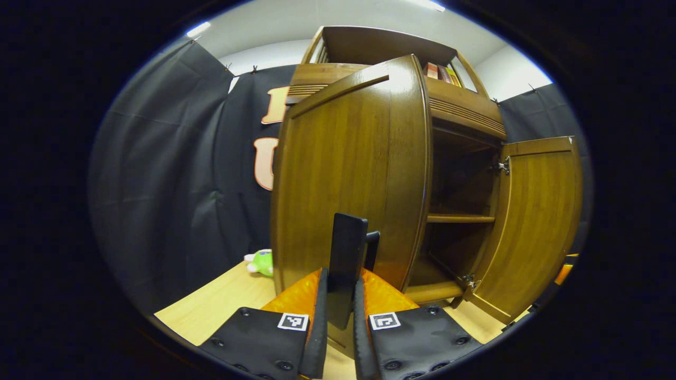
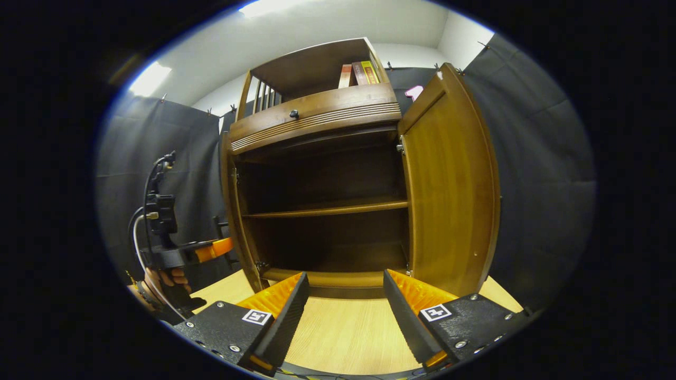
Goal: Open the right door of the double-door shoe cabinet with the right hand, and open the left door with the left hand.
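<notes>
The brown wooden shoe cabinet [image 2: 317, 113] stands with both doors swung out. In the left gripper view my left gripper [image 1: 340, 277] is shut on the dark upright handle [image 1: 347, 248] of the left door [image 1: 348, 174], which faces me close up. Farther right the right door [image 1: 533, 221] hangs wide open, with the inner shelf [image 1: 459, 217] between them. In the right gripper view my right gripper [image 2: 346, 275] is open and holds nothing, a short way in front of the cabinet's opening. The right door [image 2: 449, 184] stands open beside it. The left gripper [image 2: 226, 246], held by a hand [image 2: 163, 279], sits at the edge-on left door [image 2: 232, 211].
A small green toy [image 1: 261, 262] lies on the light wooden surface [image 2: 338, 327] left of the cabinet. Books [image 2: 359, 74] stand on the cabinet's top shelf above a drawer with a round knob [image 2: 293, 113]. Black cloth walls close in on both sides.
</notes>
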Tool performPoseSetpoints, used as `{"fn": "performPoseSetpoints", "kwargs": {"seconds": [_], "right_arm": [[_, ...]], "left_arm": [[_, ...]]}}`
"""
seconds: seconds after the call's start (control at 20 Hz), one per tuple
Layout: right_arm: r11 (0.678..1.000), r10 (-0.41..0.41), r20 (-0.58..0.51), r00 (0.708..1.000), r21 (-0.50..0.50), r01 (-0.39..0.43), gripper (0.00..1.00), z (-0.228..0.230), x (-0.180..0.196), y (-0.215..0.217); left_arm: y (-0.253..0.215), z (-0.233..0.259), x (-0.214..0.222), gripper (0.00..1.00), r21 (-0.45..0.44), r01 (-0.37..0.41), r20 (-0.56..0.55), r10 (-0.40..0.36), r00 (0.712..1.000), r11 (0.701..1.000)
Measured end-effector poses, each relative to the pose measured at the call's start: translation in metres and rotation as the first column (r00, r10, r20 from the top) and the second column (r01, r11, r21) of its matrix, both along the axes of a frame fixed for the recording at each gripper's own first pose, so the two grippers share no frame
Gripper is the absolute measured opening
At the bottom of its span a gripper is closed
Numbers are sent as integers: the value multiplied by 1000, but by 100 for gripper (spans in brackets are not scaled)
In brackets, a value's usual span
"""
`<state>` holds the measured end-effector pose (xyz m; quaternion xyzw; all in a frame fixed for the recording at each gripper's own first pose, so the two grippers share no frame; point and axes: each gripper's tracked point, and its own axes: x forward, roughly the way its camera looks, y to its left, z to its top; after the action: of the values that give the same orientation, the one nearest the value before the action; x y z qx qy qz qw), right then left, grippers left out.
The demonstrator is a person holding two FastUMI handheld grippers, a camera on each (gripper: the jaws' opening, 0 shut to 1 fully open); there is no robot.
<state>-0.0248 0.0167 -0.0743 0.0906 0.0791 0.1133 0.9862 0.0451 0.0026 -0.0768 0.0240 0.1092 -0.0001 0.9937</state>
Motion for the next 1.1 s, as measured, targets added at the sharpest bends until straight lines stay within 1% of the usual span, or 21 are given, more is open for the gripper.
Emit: {"fn": "performPoseSetpoints", "kwargs": {"seconds": [0.1, 0.15, 0.25, 0.3, 0.35, 0.45, 0.5, 0.6, 0.65, 0.7, 0.75, 0.8, 0.85, 1.1], "right_arm": [[1000, 21, -5, 1000, 0, -21, 98, -3, 3, 9], [1000, 31, -6, 1000, -3, -31, 98, -3, 4, 13], [999, 49, -8, 999, -10, -49, 98, -4, 5, 22], [998, 57, -9, 998, -13, -57, 87, -5, 7, 26], [998, 63, -11, 998, -14, -64, 87, -6, 8, 31], [997, 70, -13, 997, -21, -70, 87, -7, 10, 37], [997, 69, -13, 998, -28, -70, 87, -7, 11, 39], [997, 66, -14, 998, -36, -67, 87, -5, 12, 42], [997, 64, -13, 998, -37, -65, 87, -5, 12, 43], [997, 61, -12, 998, -38, -61, 87, -3, 12, 43], [998, 56, -13, 998, -41, -56, 87, -3, 12, 43], [998, 51, -15, 999, -44, -51, 87, -4, 13, 44], [998, 49, -18, 999, -45, -49, 98, -4, 13, 44], [998, 47, -20, 999, -51, -48, 98, -3, 14, 51]], "left_arm": [[27, 6, -12, 28, -5, -33, 2, 33, 999, 999], [37, 8, -16, 23, -7, -42, 6, 42, 999, 999], [56, 13, -21, 19, 3, -55, 31, 55, 998, 998], [65, 14, -23, 19, 18, -67, 35, 66, 997, 998], [76, 17, -26, 15, 31, -80, 41, 78, 996, 996], [95, 22, -28, 14, 13, -88, 45, 87, 995, 996], [102, 24, -29, 14, -2, -78, 42, 79, 996, 997], [111, 25, -31, 7, -25, -39, 45, 41, 998, 999], [115, 26, -32, 7, -32, -16, 48, 18, 999, 999], [121, 27, -31, 7, -38, 8, 50, -6, 999, 999], [127, 27, -31, 12, -48, 27, 53, -24, 998, 998], [132, 28, -29, 12, -59, 44, 56, -40, 998, 997], [137, 29, -27, 12, -72, 61, 57, -57, 997, 996], [161, 31, -22, 11, -97, 152, 53, -147, 988, 984]]}}
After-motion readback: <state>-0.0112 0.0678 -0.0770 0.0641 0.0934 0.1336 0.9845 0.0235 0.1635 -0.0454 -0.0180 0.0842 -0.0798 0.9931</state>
